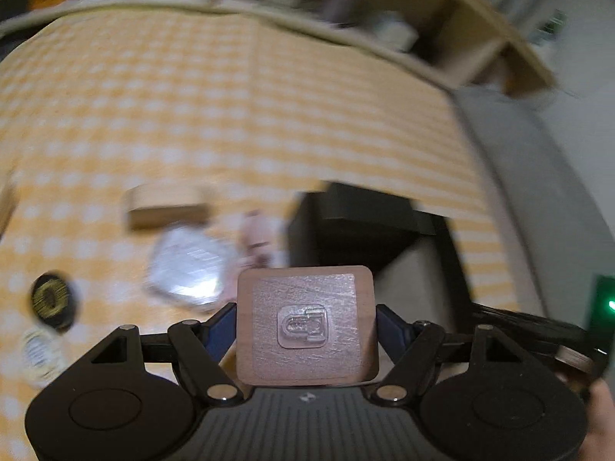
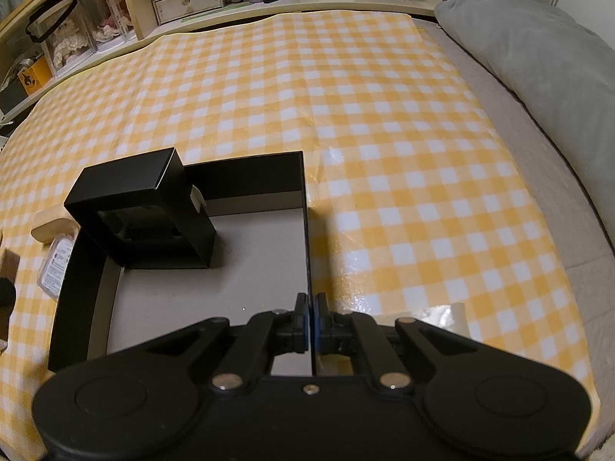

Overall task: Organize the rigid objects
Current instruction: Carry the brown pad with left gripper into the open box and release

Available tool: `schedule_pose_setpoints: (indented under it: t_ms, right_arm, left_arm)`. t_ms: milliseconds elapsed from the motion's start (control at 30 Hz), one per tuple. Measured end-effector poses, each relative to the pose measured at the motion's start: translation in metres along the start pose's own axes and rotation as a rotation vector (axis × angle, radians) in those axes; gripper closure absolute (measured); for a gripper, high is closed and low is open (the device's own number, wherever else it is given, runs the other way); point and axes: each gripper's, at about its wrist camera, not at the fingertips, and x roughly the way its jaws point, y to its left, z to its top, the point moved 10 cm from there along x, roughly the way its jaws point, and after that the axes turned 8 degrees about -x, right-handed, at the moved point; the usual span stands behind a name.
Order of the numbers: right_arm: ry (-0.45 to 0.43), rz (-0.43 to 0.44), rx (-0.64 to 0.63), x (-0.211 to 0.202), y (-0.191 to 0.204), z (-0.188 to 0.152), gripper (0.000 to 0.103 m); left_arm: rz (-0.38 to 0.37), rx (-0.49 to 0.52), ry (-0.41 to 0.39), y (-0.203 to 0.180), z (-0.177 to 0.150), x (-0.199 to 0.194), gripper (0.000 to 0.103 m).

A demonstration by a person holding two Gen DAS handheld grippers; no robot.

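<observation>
Wooden block (image 1: 305, 324), square with rounded corners and a clear raised sticker on its top face, sits pinched between the 2 blue-padded fingers of the left gripper (image 1: 306, 322), held above a yellow-and-white checked cloth (image 1: 230, 115). Ahead and slightly right of those tongs lies a black tray (image 1: 369, 223) with a grey floor. Ahead and to their left, all blurred, lie a pale wooden piece (image 1: 169, 207), a silvery packet (image 1: 188, 269), a dark round disc (image 1: 52, 299) and a pale round lid (image 1: 38, 353).

From the right wrist, the right gripper (image 2: 311, 319) has its 2 fingers pressed together on the thin right wall of the black tray (image 2: 306, 230), 1 finger on either side. Ahead and left of these tongs, a black box (image 2: 153, 192) with an open window face stands tilted in the tray's far-left corner. Far ahead runs a shelf (image 2: 269, 11) of small containers; to the far right lies a grey pillow (image 2: 538, 57).
</observation>
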Motion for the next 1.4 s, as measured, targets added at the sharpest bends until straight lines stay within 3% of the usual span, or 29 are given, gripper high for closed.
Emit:
schedule_pose_setpoints:
  t_ms: [133, 500, 633, 767, 833, 933, 1100, 1233, 1400]
  right_arm:
    - [-0.001, -0.002, -0.004, -0.002, -0.002, -0.001, 0.100]
    - [-0.008, 0.000, -0.004, -0.004, 0.005, -0.005, 0.100]
    - [-0.008, 0.003, 0.002, -0.005, 0.002, -0.006, 0.100]
    - [-0.009, 0.010, 0.006, -0.005, 0.004, -0.003, 0.100]
    - [-0.011, 0.004, -0.003, -0.006, 0.006, -0.004, 0.100]
    - [-0.010, 0.004, -0.001, -0.006, 0.007, -0.005, 0.100]
    - [-0.011, 0.005, -0.001, -0.006, 0.008, -0.003, 0.100]
    - [-0.010, 0.006, -0.007, -0.005, 0.011, -0.001, 0.100]
    - [-0.009, 0.003, -0.013, -0.003, 0.010, -0.001, 0.100]
  left_arm:
    - [-0.029, 0.097, 0.014, -0.040, -0.006, 0.015, 0.027]
    - [-0.160, -0.078, 0.145, -0.096, -0.011, 0.073, 0.028]
    - [-0.187, -0.079, 0.141, -0.109, -0.007, 0.091, 0.028]
    - [-0.324, -0.153, 0.168, -0.117, -0.006, 0.101, 0.028]
    - [-0.342, -0.156, 0.162, -0.120, -0.005, 0.103, 0.028]
    - [-0.309, -0.161, 0.132, -0.118, -0.001, 0.110, 0.028]
    - [-0.181, -0.207, 0.077, -0.100, 0.006, 0.125, 0.028]
    - [-0.137, -0.250, 0.059, -0.092, 0.005, 0.129, 0.028]
    - [-0.074, -0.209, 0.016, -0.098, 0.011, 0.141, 0.028]
